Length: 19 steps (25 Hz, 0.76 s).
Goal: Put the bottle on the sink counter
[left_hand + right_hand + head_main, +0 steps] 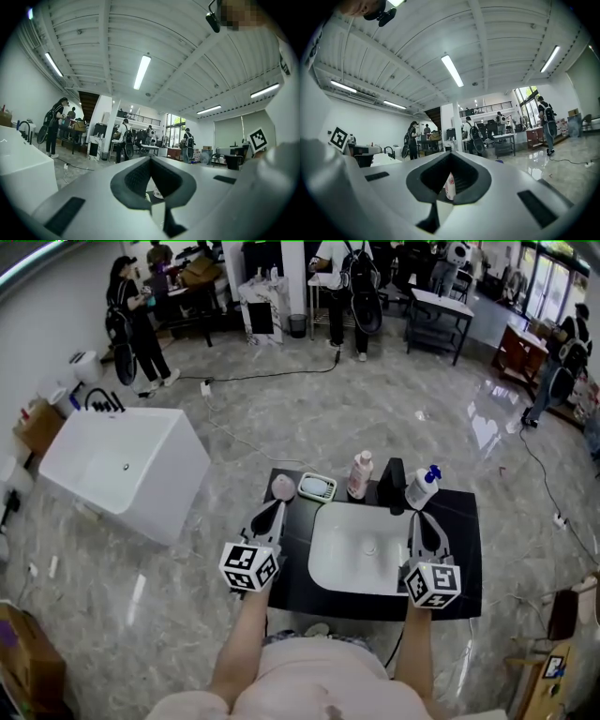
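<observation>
A pink bottle [360, 474] with a white cap stands upright at the back of the black sink counter [467, 549]. A white bottle with a blue pump [423, 487] stands to the right of the black faucet [396, 486]. My left gripper [274, 507] hovers over the counter's left part, shut and holding nothing [150, 159]. My right gripper [417, 516] is over the basin's right rim, just in front of the pump bottle, jaws together and empty [450, 155]. A white and pink bottle [449, 186] shows through the slot below its jaws.
A white basin [361, 554] fills the middle of the counter. A pink round thing [283, 487] and a green and white soap dish [317, 487] lie at the back left. A white bathtub [122, 465] stands to the left on the marble floor. Several people stand far behind.
</observation>
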Available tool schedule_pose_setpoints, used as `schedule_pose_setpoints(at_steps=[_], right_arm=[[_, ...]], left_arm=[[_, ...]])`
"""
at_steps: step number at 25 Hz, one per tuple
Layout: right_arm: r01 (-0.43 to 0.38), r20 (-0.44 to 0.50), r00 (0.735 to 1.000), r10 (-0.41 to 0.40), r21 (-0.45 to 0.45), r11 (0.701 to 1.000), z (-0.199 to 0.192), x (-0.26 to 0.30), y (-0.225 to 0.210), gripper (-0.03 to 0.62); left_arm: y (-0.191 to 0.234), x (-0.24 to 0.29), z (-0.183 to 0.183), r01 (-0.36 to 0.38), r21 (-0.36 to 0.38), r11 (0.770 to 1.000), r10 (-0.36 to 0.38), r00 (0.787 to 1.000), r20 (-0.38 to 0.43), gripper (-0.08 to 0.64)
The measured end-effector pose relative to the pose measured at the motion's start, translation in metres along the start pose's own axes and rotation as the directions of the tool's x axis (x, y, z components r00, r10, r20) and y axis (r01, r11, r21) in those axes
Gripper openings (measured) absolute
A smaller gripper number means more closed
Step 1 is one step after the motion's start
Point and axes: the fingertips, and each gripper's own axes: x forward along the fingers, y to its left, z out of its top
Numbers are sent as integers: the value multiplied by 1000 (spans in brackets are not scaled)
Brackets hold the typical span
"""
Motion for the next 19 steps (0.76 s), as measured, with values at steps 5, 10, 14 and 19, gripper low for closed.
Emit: schedule_pose_setpoints(at_steps=[5,10,14,19], right_arm=[[-2,-10,1000,2,-5,1000,-5,-3,1,14],[1,-13,1000,-1,-16,1000,-5,-3,3,14],[-1,-21,1000,1,-15,1000,-7,-2,5,14],[-4,-26,1000,4,-15,1000,-8,1,8,14]], left_arm=[[4,-2,-7,4,-17,1000,-3,1000,8,28],[7,-4,-10,1,-13,1000,-1,1000,3,28],[8,-6,-11,1,-15,1000,-1,1000,-4,28],[10,-7,-10,-1,-18,1000,1,1000,0,28]])
